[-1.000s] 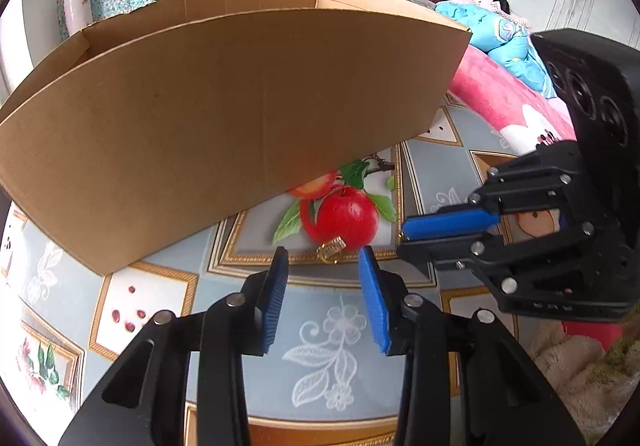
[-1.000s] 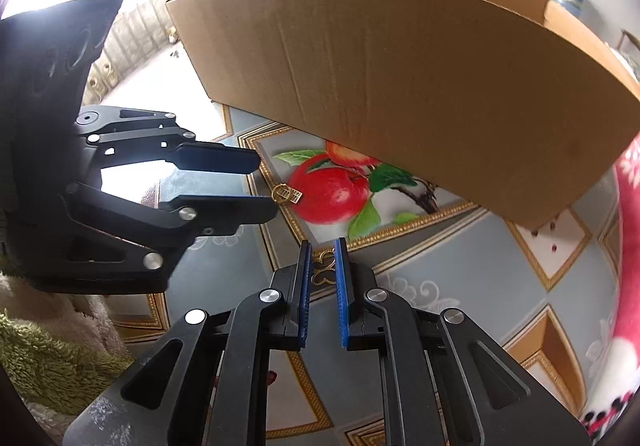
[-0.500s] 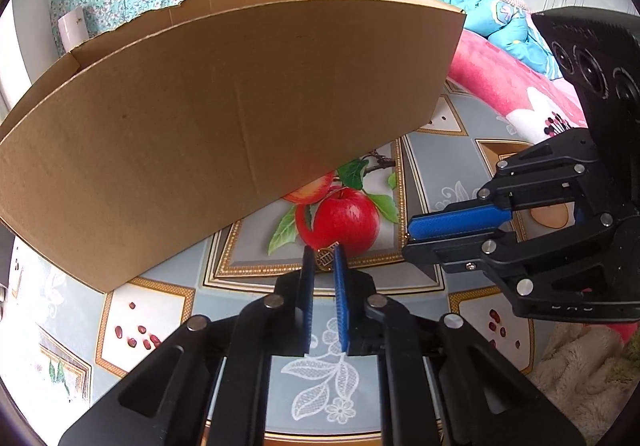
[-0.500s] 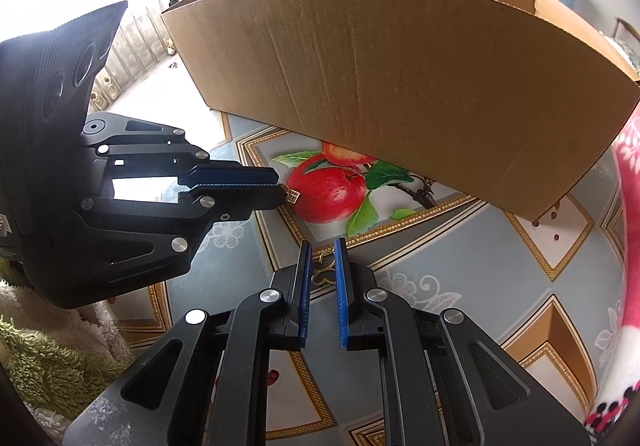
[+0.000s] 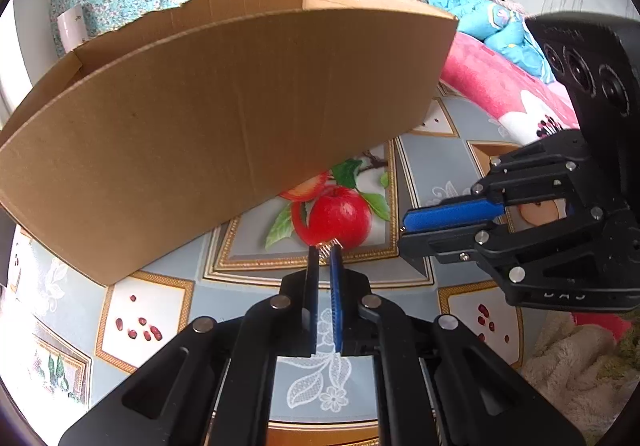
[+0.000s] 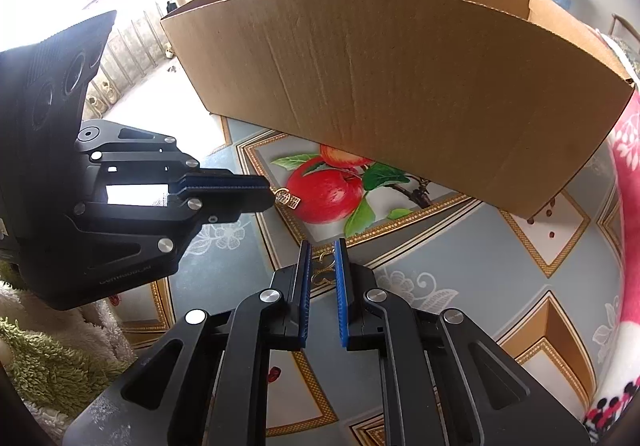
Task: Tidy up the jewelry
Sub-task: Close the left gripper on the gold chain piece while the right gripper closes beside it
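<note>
Landmark = printed red apple (image 5: 340, 216) on the patterned floor cloth (image 5: 152, 278).

L gripper (image 5: 325, 252): jaws drawn in to a narrow slit, tips clamped on a small gold pendant (image 5: 328, 245). In the R wrist view the same piece (image 6: 287, 199) sticks out past the tips of the L gripper (image 6: 264, 192), lying just at the apple's edge on the side nearest that gripper. Pendant looks like a ring with a small ribbed rectangular tag; finer detail too small to read.

R gripper (image 6: 322, 266): jaws narrow, blue pads (image 6: 341, 274) close either side of a second gold piece (image 6: 322, 269), openwork, clover-like. This one sits on the near side of the apple, over the gold border strip of the apple panel. Pads appear to pinch it; contact w/ cloth under it can't be told. From the L wrist view the R gripper (image 5: 404, 230) comes in beside the apple, opposite the box's long run; its piece isn't visible there.

Cardboard box (image 5: 224, 118): open top, large, stands on the cloth directly behind the apple, its lower edge overlapping the upper apple print. Inside not visible from either cam.

Pink blanket (image 5: 492, 94) well beyond the apple, past the box end. Fuzzy cream/green rug (image 6: 48, 358) well to the near side of the apple, beneath the L gripper body.
</note>
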